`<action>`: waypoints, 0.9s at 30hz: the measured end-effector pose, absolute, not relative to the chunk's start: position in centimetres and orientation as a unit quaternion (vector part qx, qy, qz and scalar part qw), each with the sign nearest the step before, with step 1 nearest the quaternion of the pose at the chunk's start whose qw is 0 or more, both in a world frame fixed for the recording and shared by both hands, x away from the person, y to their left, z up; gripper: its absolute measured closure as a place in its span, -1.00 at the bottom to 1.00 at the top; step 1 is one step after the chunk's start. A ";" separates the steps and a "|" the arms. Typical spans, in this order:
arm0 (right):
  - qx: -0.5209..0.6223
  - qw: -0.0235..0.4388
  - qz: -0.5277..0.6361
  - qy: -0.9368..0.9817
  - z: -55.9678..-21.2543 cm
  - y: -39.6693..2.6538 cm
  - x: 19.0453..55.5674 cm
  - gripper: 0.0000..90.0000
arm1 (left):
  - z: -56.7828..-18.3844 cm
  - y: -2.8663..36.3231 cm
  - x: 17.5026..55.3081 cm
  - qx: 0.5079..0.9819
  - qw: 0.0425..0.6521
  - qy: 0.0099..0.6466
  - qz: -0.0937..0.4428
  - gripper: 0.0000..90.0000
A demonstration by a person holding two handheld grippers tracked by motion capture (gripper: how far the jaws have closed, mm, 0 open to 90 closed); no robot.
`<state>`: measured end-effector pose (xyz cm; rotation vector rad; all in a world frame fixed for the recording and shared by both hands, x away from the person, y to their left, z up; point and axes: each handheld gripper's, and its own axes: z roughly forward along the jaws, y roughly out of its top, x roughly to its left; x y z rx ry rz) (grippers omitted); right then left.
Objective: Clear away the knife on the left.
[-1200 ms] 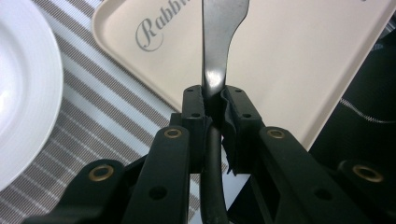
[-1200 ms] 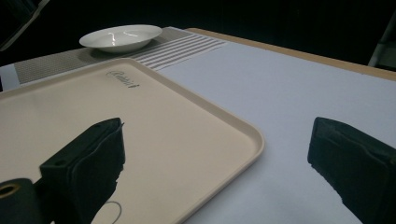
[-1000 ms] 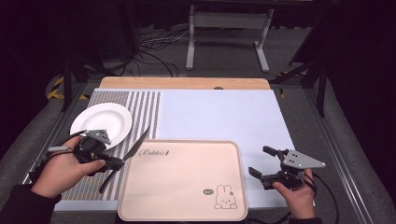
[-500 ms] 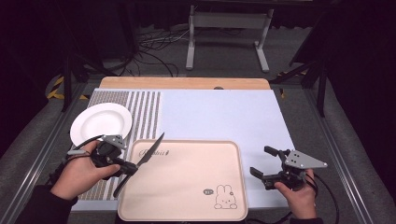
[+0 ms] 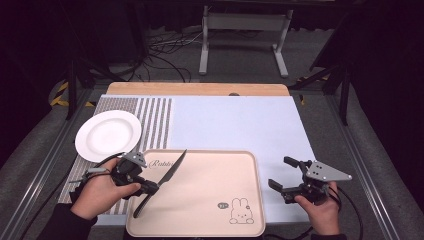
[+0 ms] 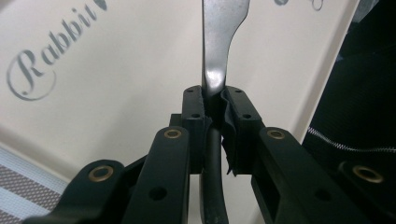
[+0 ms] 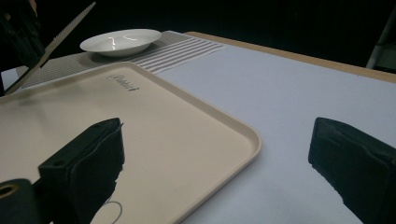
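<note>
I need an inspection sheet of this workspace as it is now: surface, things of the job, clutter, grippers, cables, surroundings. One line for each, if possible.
Surface: table with a pale blue cover, a wooden strip at its far edge, and a striped mat on the left.
Job's things: knife, held over the beige tray; the tray bears a rabbit drawing and lies at the near edge.
Clutter: white plate on the striped mat, apart from the tray.
Grippers: left gripper shut on the knife near where handle meets blade; right gripper open, holding nothing, right of the tray.
Cables: one trails from each gripper; more lie on the floor behind the table.
Surroundings: dark room, metal stand beyond the table.
</note>
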<state>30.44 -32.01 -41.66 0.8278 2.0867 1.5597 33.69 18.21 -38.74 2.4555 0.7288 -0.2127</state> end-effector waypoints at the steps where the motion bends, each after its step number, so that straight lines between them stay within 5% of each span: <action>1: 0.296 0.203 0.559 0.747 -41.6 -32.0 30.4 -0.91 | -39.0 18.2 33.7 0.916 0.280 0.275 -0.083 0.78; 27: 0.301 0.201 0.558 0.747 -41.8 -31.9 30.6 -0.92 | -41.6 17.9 34.0 0.913 0.255 0.299 -0.110 0.77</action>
